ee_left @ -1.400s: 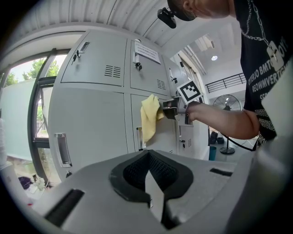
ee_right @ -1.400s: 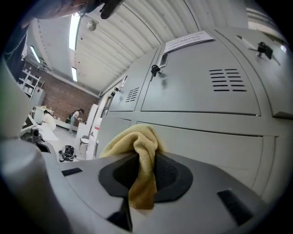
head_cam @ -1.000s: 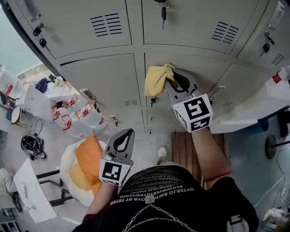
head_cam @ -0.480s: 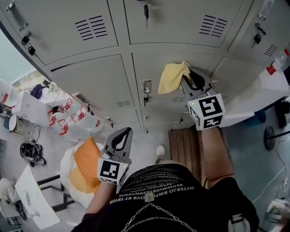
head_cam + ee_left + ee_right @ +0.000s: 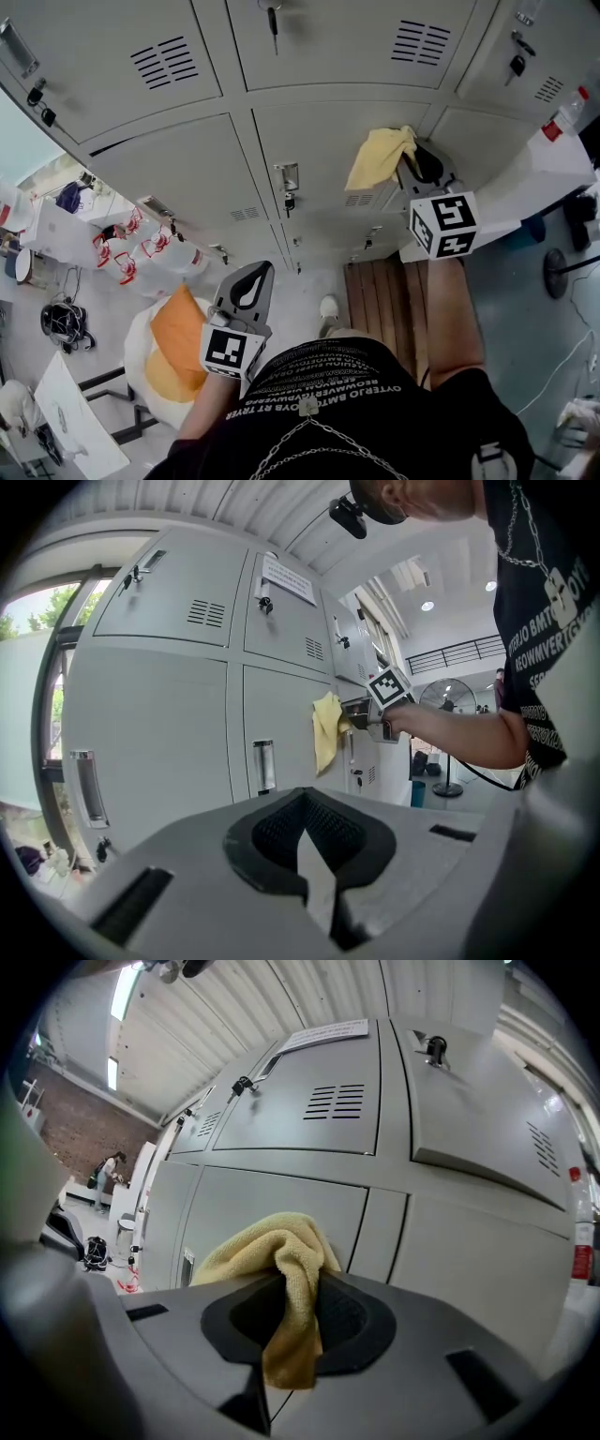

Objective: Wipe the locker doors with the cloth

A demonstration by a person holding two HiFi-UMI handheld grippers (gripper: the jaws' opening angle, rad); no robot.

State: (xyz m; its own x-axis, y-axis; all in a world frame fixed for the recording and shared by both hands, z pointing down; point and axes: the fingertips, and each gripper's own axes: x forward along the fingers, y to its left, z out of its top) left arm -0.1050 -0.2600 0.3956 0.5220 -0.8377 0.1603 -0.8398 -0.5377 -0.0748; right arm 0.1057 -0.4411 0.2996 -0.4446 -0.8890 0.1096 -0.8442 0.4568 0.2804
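At the locker door (image 5: pixel 314 155), outstretched right gripper (image 5: pixel 409 157) with cloth (image 5: pixel 377 157)

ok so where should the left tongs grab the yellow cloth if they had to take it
Take the loose bunch of the yellow cloth that hangs free left of the right tongs. Come in from the left, across the folds: the right tongs pinch only one end, so that bunch is thick, exposed and faces the left tongs.
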